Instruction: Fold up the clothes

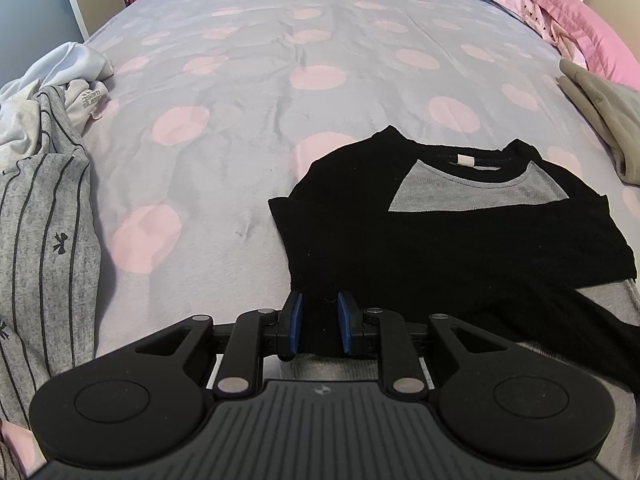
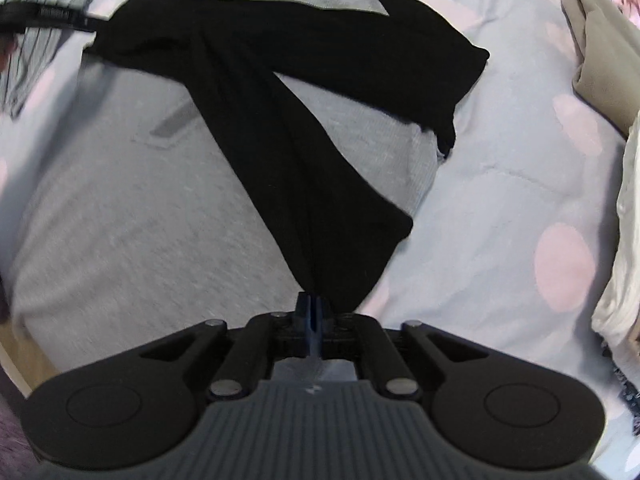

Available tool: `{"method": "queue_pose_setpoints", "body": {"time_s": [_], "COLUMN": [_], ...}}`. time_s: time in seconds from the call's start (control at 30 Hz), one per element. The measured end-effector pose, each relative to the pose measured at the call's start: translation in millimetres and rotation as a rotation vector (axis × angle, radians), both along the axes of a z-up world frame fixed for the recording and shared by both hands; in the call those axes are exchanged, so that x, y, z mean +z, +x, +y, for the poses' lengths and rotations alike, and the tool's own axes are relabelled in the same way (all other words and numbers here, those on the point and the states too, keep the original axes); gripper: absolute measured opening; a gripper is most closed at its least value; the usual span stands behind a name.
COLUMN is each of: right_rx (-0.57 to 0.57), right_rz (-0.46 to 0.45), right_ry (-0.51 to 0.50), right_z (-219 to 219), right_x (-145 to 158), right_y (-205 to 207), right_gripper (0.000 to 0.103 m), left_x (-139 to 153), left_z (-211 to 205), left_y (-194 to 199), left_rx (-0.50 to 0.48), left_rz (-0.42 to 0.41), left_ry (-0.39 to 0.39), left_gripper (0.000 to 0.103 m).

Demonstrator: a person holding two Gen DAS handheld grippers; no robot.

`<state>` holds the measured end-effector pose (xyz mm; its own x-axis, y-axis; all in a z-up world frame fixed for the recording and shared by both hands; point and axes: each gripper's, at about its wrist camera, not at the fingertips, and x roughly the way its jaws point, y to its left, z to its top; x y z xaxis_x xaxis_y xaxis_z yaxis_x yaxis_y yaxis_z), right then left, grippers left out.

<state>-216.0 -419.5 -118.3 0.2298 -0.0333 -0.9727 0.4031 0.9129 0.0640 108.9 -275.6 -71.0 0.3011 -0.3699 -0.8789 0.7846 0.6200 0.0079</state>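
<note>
On the spotted bedspread (image 1: pixel 280 128), lower right of the left view, lies the black-and-grey shirt (image 1: pixel 460 220), both sleeves already crossed over its front. Left gripper (image 1: pixel 319 326) pinches black fabric at the shirt's left edge. Right gripper (image 2: pixel 310 316) is nearly closed on a sleeve end. Body fold's still to go, I'd say, plus the heap (image 1: pixel 44 184) at left.

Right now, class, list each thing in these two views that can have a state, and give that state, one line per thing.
Black and grey shirt: spread on the bed, sleeves folded across the body.
Left gripper: shut on the shirt's side edge.
Right gripper: shut on a black sleeve end.
Striped grey garment: unfolded, crumpled.
White garment: crumpled.
Olive garment: folded.
</note>
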Motion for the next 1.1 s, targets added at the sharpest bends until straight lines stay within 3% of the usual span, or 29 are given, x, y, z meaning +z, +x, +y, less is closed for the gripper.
{"method": "queue_pose_setpoints", "body": {"time_s": [0.13, 0.23, 0.37, 0.5, 0.6, 0.67, 0.87, 1.1], "right_rx": [-0.084, -0.116, -0.063, 0.038, 0.05, 0.046, 0.032, -0.025], "right_rz": [-0.106, -0.183, -0.216, -0.207, -0.181, -0.171, -0.178, -0.204], "right_ry": [-0.001, -0.055, -0.103, -0.139, -0.195, -0.217, -0.196, -0.219], "right_z": [-20.0, -31.1, -28.8, -13.6, -11.5, -13.3, -17.1, -24.7], "right_x": [26.3, 41.8, 38.0, 20.7, 4.4, -3.5, 4.6, 25.9], "right_y": [-16.6, -23.9, -15.2, 2.0, 10.6, 12.8, 10.3, 7.8], "right_gripper": [0.016, 0.016, 0.024, 0.024, 0.023, 0.007, 0.005, 0.005], "left_x": [0.3, -1.8, -3.2, -1.0, 0.2, 1.0, 11.7, 4.5], "left_z": [0.7, 0.7, -0.1, 0.7, 2.1, 3.1, 2.2, -13.9], "left_y": [-2.5, -1.6, 0.7, 3.2, 6.9, 10.3, 26.9, 50.4], "left_rx": [-0.006, 0.002, 0.014, 0.023, 0.037, 0.047, 0.059, 0.088], "left_rz": [-0.008, -0.007, -0.003, -0.004, -0.003, 0.001, 0.003, 0.072], "left_ry": [0.004, 0.011, 0.016, 0.006, 0.001, -0.006, -0.086, -0.073], "left_gripper": [0.017, 0.017, 0.017, 0.017, 0.017, 0.017, 0.018, 0.027]}}
